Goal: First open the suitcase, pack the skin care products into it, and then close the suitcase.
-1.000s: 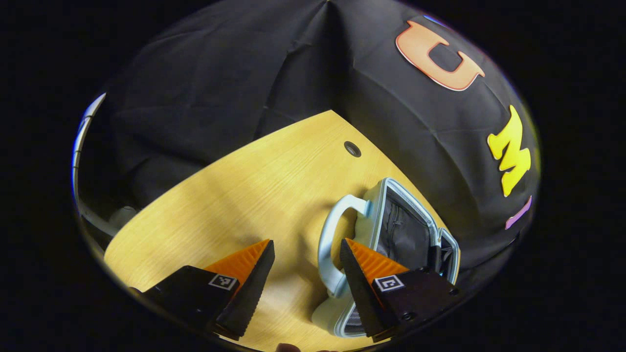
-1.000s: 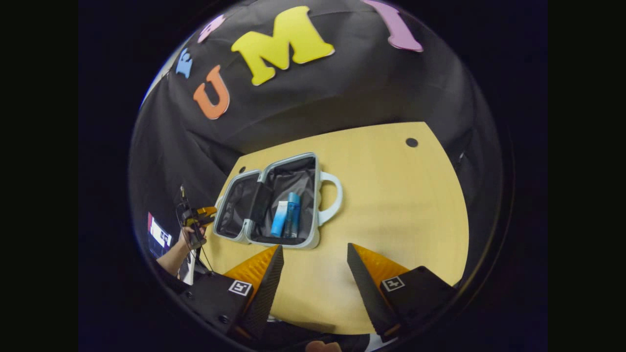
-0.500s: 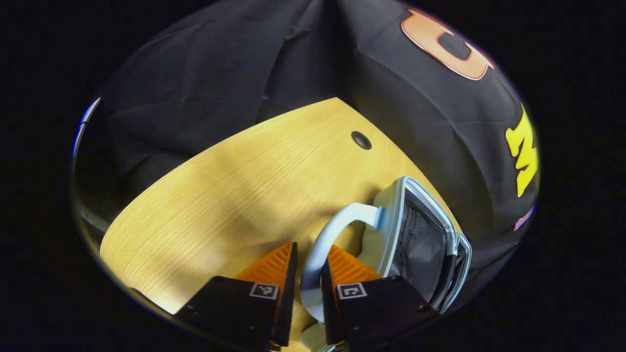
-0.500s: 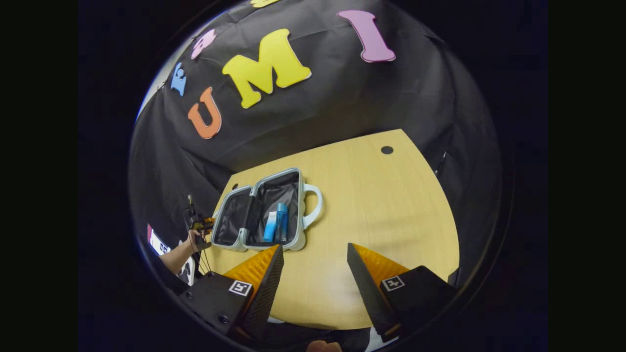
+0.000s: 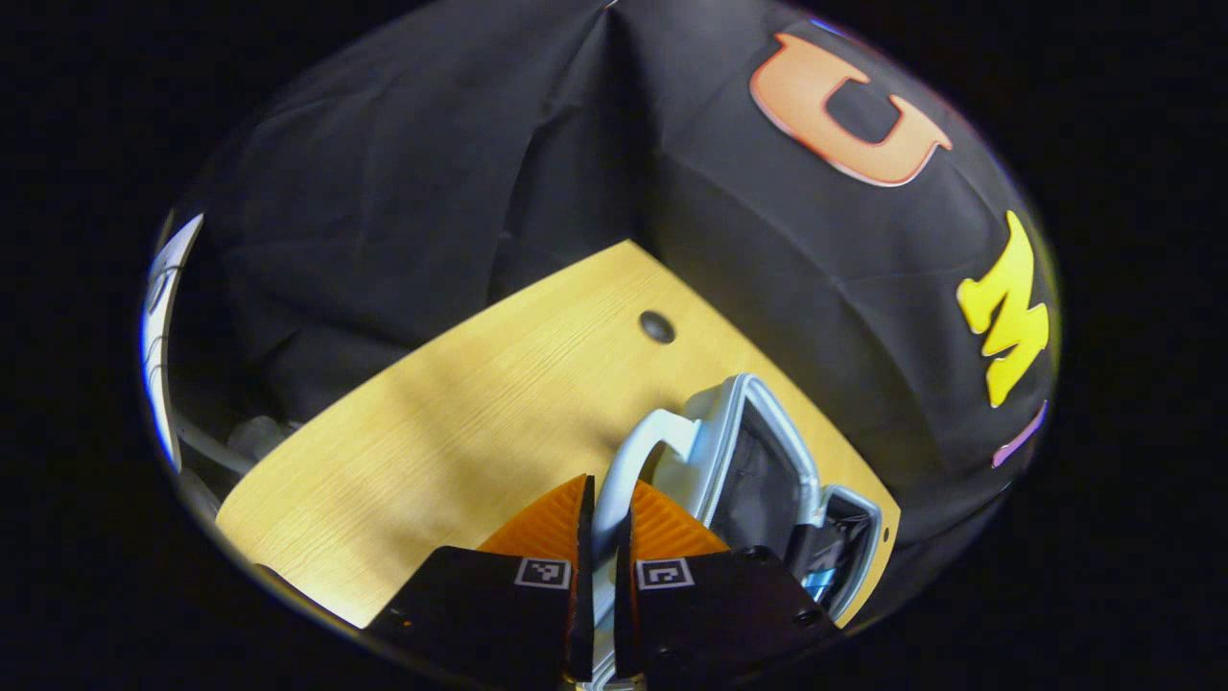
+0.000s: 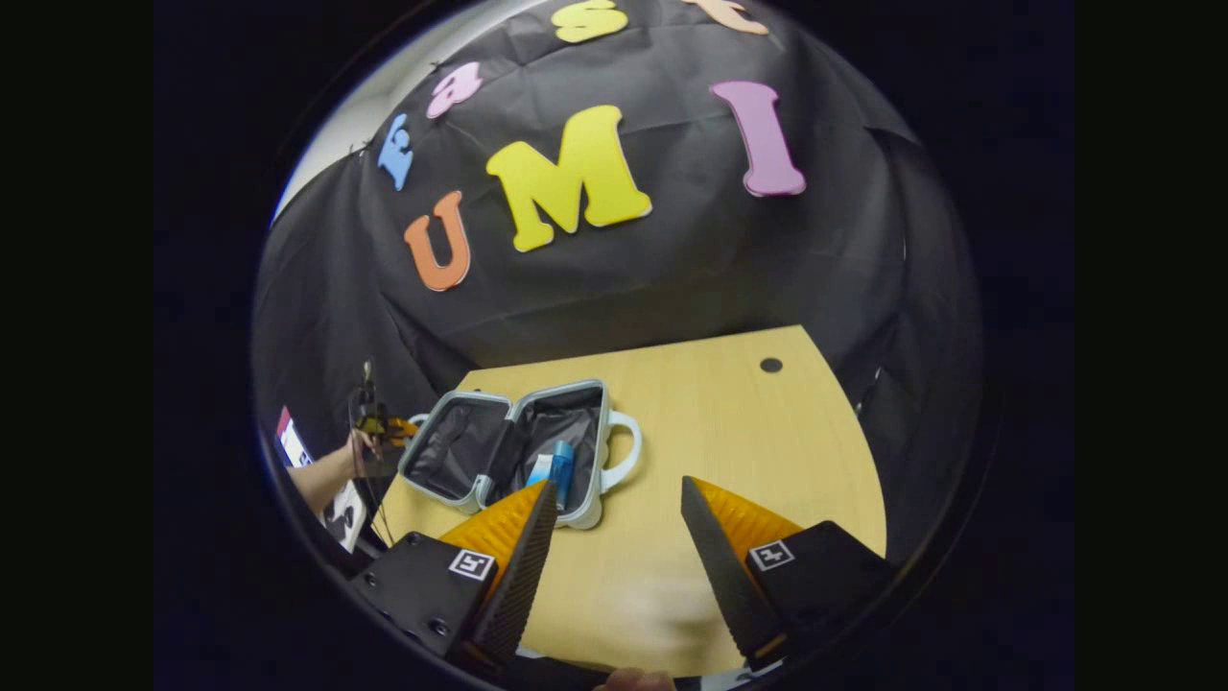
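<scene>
In the left gripper view my left gripper is shut on the pale curved handle of the light blue suitcase. That half stands tilted up, dark lining facing right. From the right gripper view the suitcase lies open on the wooden table, with blue skin care tubes in its right half. The left gripper, held by a hand, is at the case's left side. My right gripper hangs open above the table's near side, nothing between its fingers.
A round cable hole sits near the table's far right corner, another beyond the handle in the left gripper view. Black cloth walls close off the back and sides. Bare table lies right of the suitcase.
My left gripper closed on the suitcase handle, and that half now stands more upright. My right gripper drew back from the suitcase, which looks smaller and lower in its view.
</scene>
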